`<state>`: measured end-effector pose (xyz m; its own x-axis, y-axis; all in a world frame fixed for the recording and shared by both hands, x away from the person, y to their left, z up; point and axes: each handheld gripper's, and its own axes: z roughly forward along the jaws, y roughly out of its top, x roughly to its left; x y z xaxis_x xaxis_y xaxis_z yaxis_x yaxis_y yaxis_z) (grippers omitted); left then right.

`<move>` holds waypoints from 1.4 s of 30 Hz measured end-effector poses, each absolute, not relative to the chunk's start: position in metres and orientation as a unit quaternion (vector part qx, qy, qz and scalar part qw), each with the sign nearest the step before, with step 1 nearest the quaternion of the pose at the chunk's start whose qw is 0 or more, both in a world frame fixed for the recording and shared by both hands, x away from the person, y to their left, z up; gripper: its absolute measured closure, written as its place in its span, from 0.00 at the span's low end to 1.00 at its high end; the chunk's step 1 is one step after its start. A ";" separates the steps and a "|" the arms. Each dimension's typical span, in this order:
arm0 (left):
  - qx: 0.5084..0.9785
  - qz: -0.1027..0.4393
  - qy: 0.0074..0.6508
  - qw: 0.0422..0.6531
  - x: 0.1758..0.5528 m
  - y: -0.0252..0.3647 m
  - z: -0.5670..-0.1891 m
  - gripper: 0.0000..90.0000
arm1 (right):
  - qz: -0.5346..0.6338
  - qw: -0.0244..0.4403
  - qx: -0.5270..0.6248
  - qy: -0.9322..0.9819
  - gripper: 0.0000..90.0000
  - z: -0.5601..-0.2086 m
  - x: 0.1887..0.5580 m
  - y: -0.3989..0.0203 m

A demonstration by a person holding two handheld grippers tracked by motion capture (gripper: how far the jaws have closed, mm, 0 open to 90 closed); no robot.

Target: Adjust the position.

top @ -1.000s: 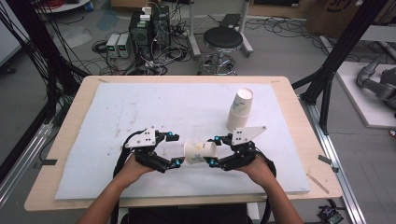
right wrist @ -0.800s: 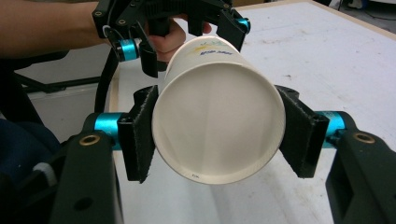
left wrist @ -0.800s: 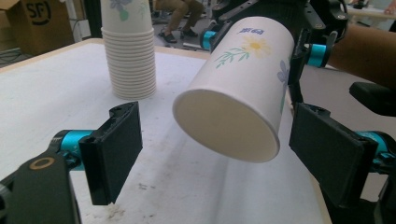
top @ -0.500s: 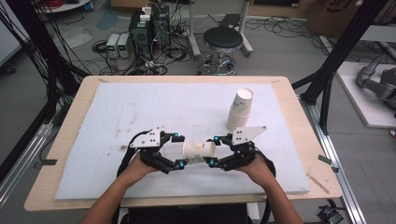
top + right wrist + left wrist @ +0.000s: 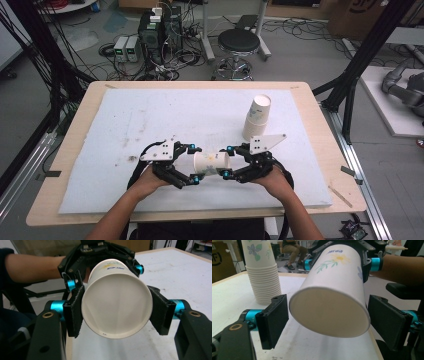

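A white paper cup (image 5: 212,162) with a flower print lies level above the table's front part, between my two grippers. My right gripper (image 5: 228,161) is shut on one end of it; in the right gripper view both pads (image 5: 76,312) press on the cup (image 5: 116,305). My left gripper (image 5: 194,165) is open around the other end. In the left gripper view the cup (image 5: 332,302) sits between its pads (image 5: 387,325) with a gap on each side. Those jaws have just been closing a little.
A tall stack of the same cups (image 5: 256,117) stands upright at the back right of the white mat (image 5: 150,115), also seen in the left gripper view as the stack (image 5: 263,277). The wooden table edge (image 5: 200,215) runs just below my hands.
My left gripper has moved right until its jaws flank the cup's free end. The right gripper and the cup have stayed in place.
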<state>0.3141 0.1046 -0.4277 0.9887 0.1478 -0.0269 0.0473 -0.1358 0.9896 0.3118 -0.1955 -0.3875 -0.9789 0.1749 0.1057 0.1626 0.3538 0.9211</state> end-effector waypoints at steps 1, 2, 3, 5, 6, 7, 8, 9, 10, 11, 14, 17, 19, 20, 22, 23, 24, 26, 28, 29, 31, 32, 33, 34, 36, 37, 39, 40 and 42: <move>0.753 0.037 0.064 0.654 0.314 0.105 -0.428 0.20 | 0.562 0.004 0.102 0.820 0.41 -0.387 0.312 -0.196; 0.751 0.038 0.064 0.656 0.314 0.105 -0.428 0.21 | 0.563 0.001 0.102 0.820 0.41 -0.387 0.312 -0.196; 0.750 0.037 0.064 0.657 0.314 0.105 -0.428 0.23 | 0.563 0.001 0.103 0.820 0.41 -0.387 0.312 -0.196; 0.750 0.037 0.061 0.658 0.315 0.106 -0.427 0.26 | 0.562 0.000 0.105 0.820 0.41 -0.388 0.312 -0.196; 0.750 0.037 0.061 0.658 0.315 0.106 -0.427 0.27 | 0.563 -0.003 0.104 0.820 0.41 -0.388 0.312 -0.196; 0.750 0.036 0.061 0.658 0.315 0.106 -0.427 0.28 | 0.564 -0.001 0.103 0.819 0.41 -0.388 0.313 -0.196; 0.750 0.035 0.063 0.658 0.315 0.106 -0.428 0.28 | 0.564 -0.001 0.104 0.819 0.41 -0.388 0.313 -0.196; 0.751 0.034 0.062 0.657 0.315 0.106 -0.427 0.29 | 0.564 -0.001 0.104 0.819 0.41 -0.388 0.313 -0.196; 0.750 0.033 0.062 0.658 0.315 0.107 -0.427 0.30 | 0.565 -0.001 0.105 0.818 0.41 -0.389 0.313 -0.196; 0.749 0.031 0.060 0.659 0.315 0.108 -0.427 0.31 | 0.565 -0.004 0.105 0.819 0.41 -0.389 0.313 -0.197; 0.746 0.029 0.061 0.663 0.315 0.109 -0.426 0.33 | 0.566 -0.008 0.107 0.817 0.41 -0.389 0.313 -0.197; 0.744 0.029 0.061 0.665 0.315 0.110 -0.425 0.35 | 0.568 -0.010 0.106 0.816 0.41 -0.389 0.313 -0.197; 0.743 0.028 0.061 0.666 0.314 0.110 -0.425 0.36 | 0.567 -0.011 0.108 0.817 0.41 -0.389 0.313 -0.197; 0.742 0.027 0.061 0.667 0.314 0.111 -0.425 0.36 | 0.567 -0.013 0.109 0.816 0.41 -0.389 0.313 -0.197; 0.741 0.023 0.062 0.668 0.315 0.111 -0.424 0.37 | 0.568 -0.010 0.110 0.816 0.40 -0.389 0.313 -0.197; 0.741 0.023 0.062 0.668 0.315 0.112 -0.424 0.37 | 0.569 -0.009 0.114 0.814 0.37 -0.389 0.312 -0.197; 0.740 0.022 0.064 0.669 0.315 0.111 -0.424 0.37 | 0.569 -0.007 0.116 0.814 0.32 -0.389 0.313 -0.196; 0.742 0.021 0.067 0.667 0.315 0.112 -0.424 0.38 | 0.567 -0.010 0.128 0.814 0.23 -0.389 0.312 -0.195; 0.744 0.020 0.068 0.665 0.315 0.112 -0.423 0.38 | 0.567 -0.006 0.130 0.813 0.23 -0.388 0.312 -0.194; 0.746 0.021 0.068 0.662 0.315 0.113 -0.422 0.38 | 0.567 -0.004 0.128 0.814 0.22 -0.387 0.312 -0.194; 0.751 0.026 0.070 0.656 0.315 0.114 -0.419 0.38 | 0.564 0.001 0.130 0.816 0.21 -0.385 0.311 -0.195; 0.755 0.027 0.070 0.651 0.315 0.115 -0.417 0.38 | 0.561 0.007 0.126 0.818 0.21 -0.384 0.310 -0.195; 0.761 0.030 0.070 0.644 0.315 0.116 -0.415 0.38 | 0.557 0.011 0.124 0.821 0.21 -0.382 0.310 -0.195; 0.768 0.033 0.070 0.636 0.315 0.116 -0.413 0.38 | 0.554 0.015 0.120 0.824 0.21 -0.380 0.310 -0.195; 0.782 0.035 0.073 0.618 0.316 0.117 -0.408 0.38 | 0.541 0.031 0.118 0.832 0.21 -0.377 0.309 -0.194; 0.787 0.035 0.073 0.611 0.316 0.117 -0.406 0.38 | 0.534 0.037 0.118 0.836 0.21 -0.376 0.309 -0.193; 0.797 0.035 0.074 0.598 0.317 0.118 -0.402 0.38 | 0.521 0.061 0.114 0.844 0.21 -0.374 0.309 -0.192; 0.801 0.033 0.076 0.592 0.317 0.118 -0.399 0.38 | 0.512 0.075 0.113 0.848 0.21 -0.373 0.309 -0.191; 0.815 0.036 0.077 0.574 0.317 0.118 -0.395 0.39 | 0.504 0.085 0.111 0.853 0.21 -0.372 0.309 -0.189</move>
<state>0.3173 0.1182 -0.3951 0.9855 0.1669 -0.0305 0.0849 -0.3295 0.9403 0.3089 -0.1886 -0.3724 -0.9612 0.2739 -0.0327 0.1035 0.4680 0.8777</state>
